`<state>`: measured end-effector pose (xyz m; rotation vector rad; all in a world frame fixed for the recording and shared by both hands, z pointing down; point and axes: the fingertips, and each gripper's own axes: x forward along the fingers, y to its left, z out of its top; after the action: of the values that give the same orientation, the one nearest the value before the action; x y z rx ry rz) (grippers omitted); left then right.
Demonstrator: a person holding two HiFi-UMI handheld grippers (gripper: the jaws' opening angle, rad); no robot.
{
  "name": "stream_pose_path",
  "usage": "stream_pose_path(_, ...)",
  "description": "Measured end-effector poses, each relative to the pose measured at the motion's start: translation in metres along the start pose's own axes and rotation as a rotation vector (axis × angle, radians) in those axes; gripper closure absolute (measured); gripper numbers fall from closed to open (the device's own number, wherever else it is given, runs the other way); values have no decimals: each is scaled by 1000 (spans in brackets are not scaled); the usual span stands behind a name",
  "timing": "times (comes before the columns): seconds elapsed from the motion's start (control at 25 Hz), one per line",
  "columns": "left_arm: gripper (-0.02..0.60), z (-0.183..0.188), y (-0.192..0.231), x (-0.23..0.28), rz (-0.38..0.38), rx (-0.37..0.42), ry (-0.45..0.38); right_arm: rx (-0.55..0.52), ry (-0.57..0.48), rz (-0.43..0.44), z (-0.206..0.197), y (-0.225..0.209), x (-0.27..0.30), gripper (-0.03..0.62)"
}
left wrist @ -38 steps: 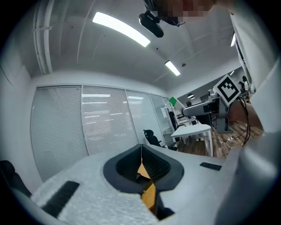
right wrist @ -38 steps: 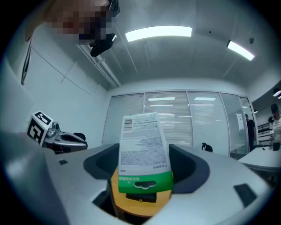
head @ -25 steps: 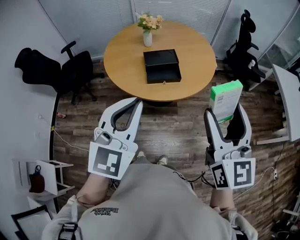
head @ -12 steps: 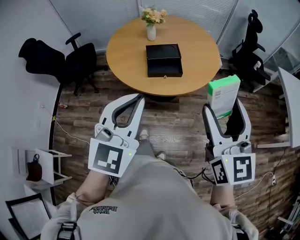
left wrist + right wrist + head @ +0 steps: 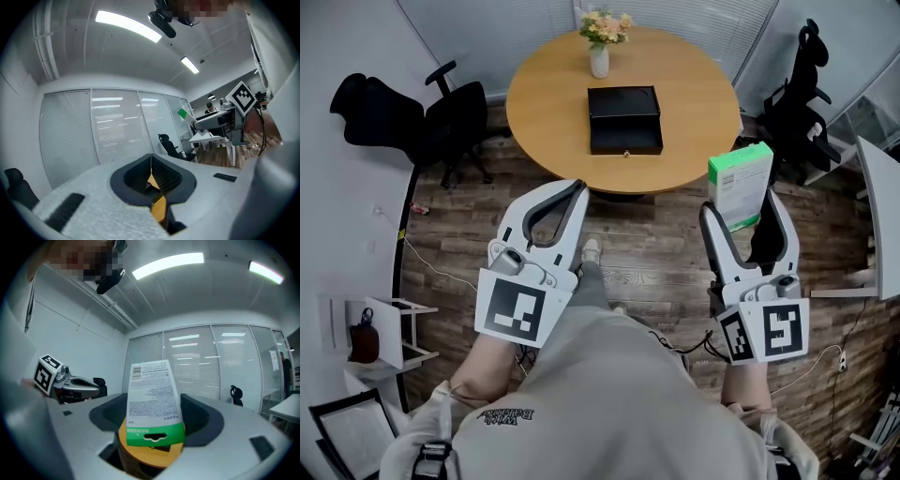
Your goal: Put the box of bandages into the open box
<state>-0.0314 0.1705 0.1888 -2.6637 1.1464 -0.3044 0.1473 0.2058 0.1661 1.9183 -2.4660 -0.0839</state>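
The green and white box of bandages [image 5: 740, 185] stands upright between the jaws of my right gripper [image 5: 739, 214], which is shut on it, out over the floor to the right of the table. In the right gripper view the box of bandages [image 5: 153, 401] fills the middle between the grey jaws. The open black box [image 5: 624, 119] lies on the round wooden table [image 5: 544, 103], lid folded back. My left gripper [image 5: 574, 190] is shut with nothing in it, held in front of the table's near edge; in the left gripper view its jaws [image 5: 151, 174] meet along a thin line.
A white vase of flowers [image 5: 600, 43] stands on the table behind the black box. Black office chairs sit at the left [image 5: 441, 120] and right [image 5: 795, 108]. A white desk edge [image 5: 876, 214] is at far right. A small white shelf [image 5: 384, 330] stands at lower left.
The view has crept towards the table. The right gripper with the box of bandages has risen slightly and shifted left. The left gripper stays shut.
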Motion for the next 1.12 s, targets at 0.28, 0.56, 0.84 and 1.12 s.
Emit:
stream_pose_path(0.28, 558, -12, 16, 29, -15, -12, -2, 3, 25, 22, -12, -8, 37, 266)
stream_pose_path(0.56, 558, -29, 48, 67, -32, -24, 15, -16, 83, 41, -29, -13, 86, 266)
stream_pose_path(0.84, 558, -39, 87, 110, -55, -29, 15, -30, 121, 52, -35, -18, 142, 266)
stream_pose_path(1.12, 558, -56, 129, 153, -102, -40, 43, -48, 172, 59, -39, -19, 206, 266)
